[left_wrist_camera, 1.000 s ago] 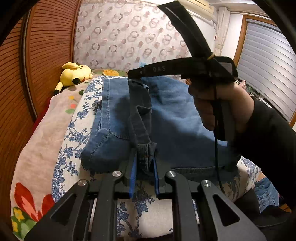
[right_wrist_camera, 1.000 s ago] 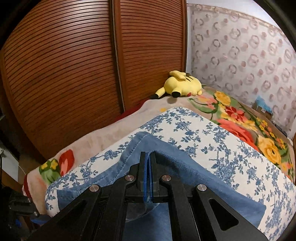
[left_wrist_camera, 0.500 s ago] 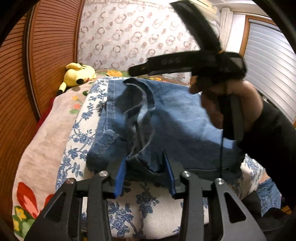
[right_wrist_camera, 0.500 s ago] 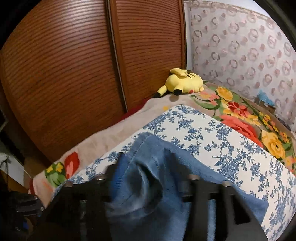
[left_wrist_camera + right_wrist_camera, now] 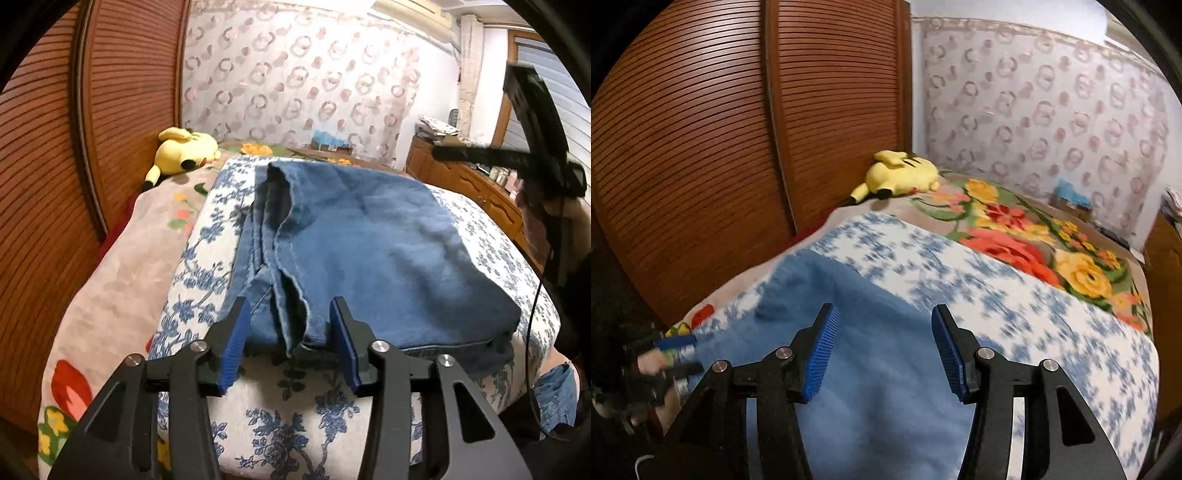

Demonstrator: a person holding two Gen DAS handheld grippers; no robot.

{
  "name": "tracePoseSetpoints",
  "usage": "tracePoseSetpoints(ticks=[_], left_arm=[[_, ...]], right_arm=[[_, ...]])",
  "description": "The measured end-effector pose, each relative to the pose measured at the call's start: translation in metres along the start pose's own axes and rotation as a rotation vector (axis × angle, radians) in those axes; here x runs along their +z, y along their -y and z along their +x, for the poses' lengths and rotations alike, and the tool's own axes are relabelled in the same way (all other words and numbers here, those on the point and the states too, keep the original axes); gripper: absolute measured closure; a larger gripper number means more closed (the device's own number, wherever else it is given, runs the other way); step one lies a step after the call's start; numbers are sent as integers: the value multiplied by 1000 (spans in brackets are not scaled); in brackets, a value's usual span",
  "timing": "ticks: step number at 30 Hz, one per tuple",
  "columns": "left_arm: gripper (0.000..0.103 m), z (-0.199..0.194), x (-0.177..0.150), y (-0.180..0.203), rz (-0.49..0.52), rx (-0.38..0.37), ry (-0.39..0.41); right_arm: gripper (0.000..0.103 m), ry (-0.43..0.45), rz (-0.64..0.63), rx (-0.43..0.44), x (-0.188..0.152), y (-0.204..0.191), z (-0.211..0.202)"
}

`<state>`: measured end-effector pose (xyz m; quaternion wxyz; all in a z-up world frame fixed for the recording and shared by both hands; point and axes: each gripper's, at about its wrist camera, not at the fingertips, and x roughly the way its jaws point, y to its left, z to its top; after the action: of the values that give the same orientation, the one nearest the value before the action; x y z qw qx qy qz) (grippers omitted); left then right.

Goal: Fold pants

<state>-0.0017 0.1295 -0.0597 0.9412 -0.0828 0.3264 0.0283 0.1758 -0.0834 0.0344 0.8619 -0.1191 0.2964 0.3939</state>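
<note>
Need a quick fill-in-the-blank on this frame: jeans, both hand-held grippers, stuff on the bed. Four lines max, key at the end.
1. The folded jeans lie on a white cover printed with ____ flowers.
2. The jaws of the left hand-held gripper stand ____, pads off the denim.
3. The plush toy by the wooden doors is ____ in colour.
4. The right hand-held gripper holds ____ between its pads.

Missing words: blue; open; yellow; nothing
</note>
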Motion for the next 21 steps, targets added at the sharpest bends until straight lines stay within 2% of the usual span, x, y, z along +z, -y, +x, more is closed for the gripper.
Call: tracePoseSetpoints(ticks=[2,3,4,5,6,10,13,21], left_arm=[[52,-3,5,2,6,-3,15],[43,-5,6,3,9,-3,23],[26,-8,9,5,14,-5,36],[19,-10,11,7,19,-6,47],[16,-11,13,9,26,-7,55],[16,-10,19,20,62,-13,48],[16,-8,21,31,82,-27,46],[16,2,21,60,133,-57,26]], right_arm=[[48,-12,2,-17,-9,1,-9],[48,-19,3,-25,-14,1,-15],[48,-28,6,-26,-18,1,-19],[48,-36,11,-27,-23,0,-22],[48,-42,19,-29,-30,0,-26],[48,-50,58,-2,-47,0,-42],[48,-51,87,-26,-58,-3,-51],[48,-82,143,-16,-91,-11,-53]])
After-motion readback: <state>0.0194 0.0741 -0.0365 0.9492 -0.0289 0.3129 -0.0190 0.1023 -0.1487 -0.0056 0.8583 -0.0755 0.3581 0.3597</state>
